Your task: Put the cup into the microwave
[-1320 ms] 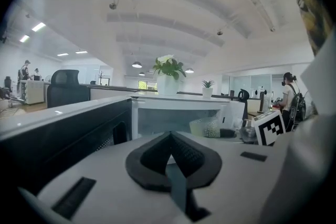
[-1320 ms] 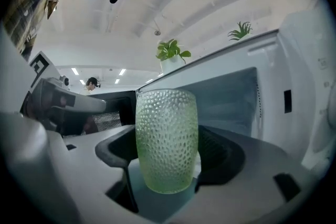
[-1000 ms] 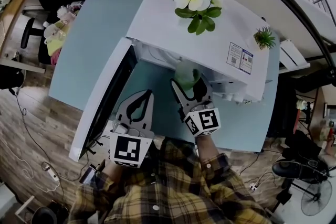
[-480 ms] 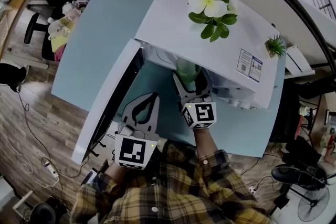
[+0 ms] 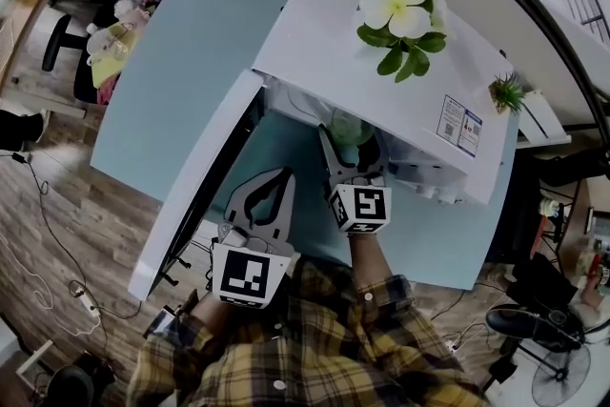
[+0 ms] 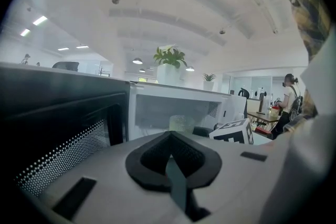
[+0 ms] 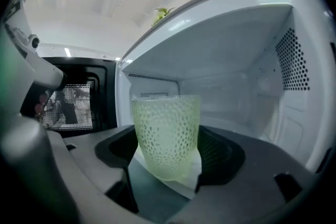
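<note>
A pale green dimpled cup stands upright between my right gripper's jaws, which are shut on it. In the head view the cup is at the mouth of the white microwave, just under its top edge, with the right gripper behind it. The white cavity surrounds the cup in the right gripper view. My left gripper hovers shut and empty over the table in front of the open door. From the left gripper view the cup shows inside the opening.
An artificial flower and a small green plant sit on the microwave's top. The door swings out to the left over the light blue table. A chair with soft toys stands at left, a fan at lower right.
My right gripper has carried the cup forward, from in front of the microwave to its opening. The left gripper has stayed about where it was.
</note>
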